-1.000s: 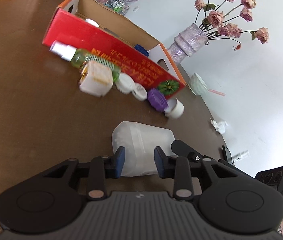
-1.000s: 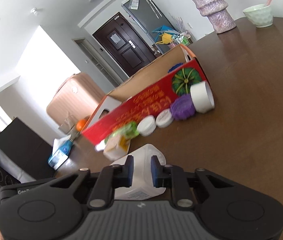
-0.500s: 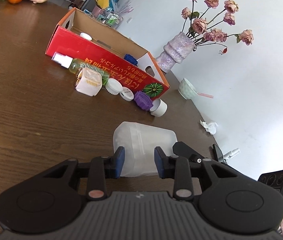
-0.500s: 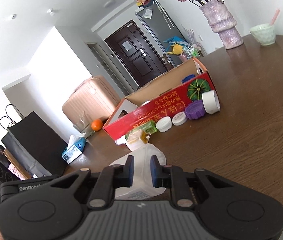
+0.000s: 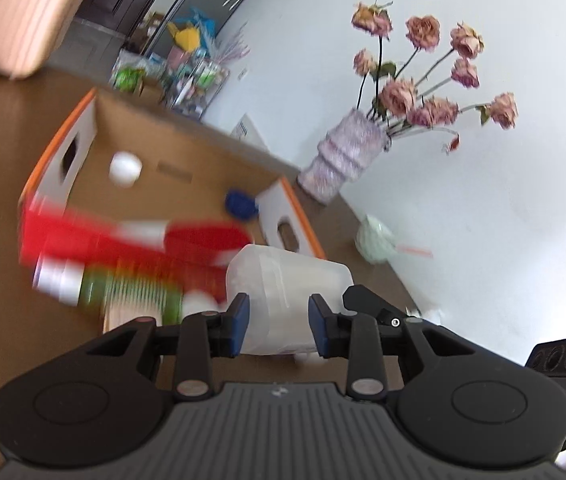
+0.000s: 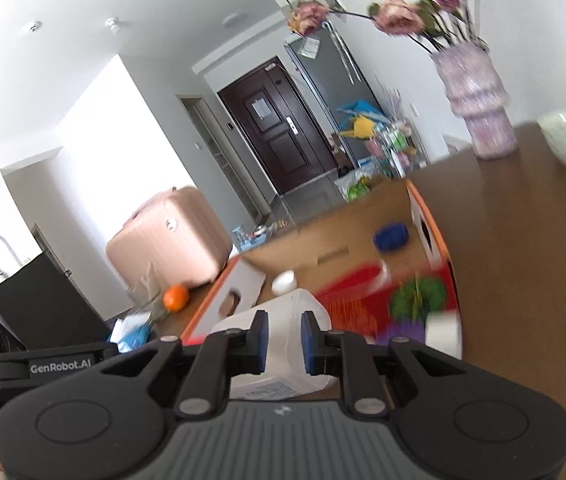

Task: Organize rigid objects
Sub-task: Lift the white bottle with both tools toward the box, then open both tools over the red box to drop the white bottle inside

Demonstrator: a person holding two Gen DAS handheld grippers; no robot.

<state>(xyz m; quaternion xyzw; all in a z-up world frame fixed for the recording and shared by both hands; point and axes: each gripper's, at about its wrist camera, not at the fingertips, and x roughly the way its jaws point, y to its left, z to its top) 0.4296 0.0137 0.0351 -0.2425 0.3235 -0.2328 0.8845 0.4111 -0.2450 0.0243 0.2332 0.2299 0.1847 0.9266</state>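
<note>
Translucent white jug (image 5: 289, 280) is sitting clamped between the narrowed jaws of both the left gripper (image 5: 279, 318) and the right gripper (image 6: 281, 340), raised off the brown surface (image 6: 531, 264). Beyond the jaws, the red cardboard box (image 5: 187, 184) is lying open, holding a blue cap (image 5: 240, 204).

A translucent white jug (image 5: 287, 284), a red, seemingly orange-edged box (image 5: 187, 240), blue-padded claws.

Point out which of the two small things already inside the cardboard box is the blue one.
The blue cap, lying by the box's end wall nearest the flower vase; the other, at the opposite end, is white.
</note>
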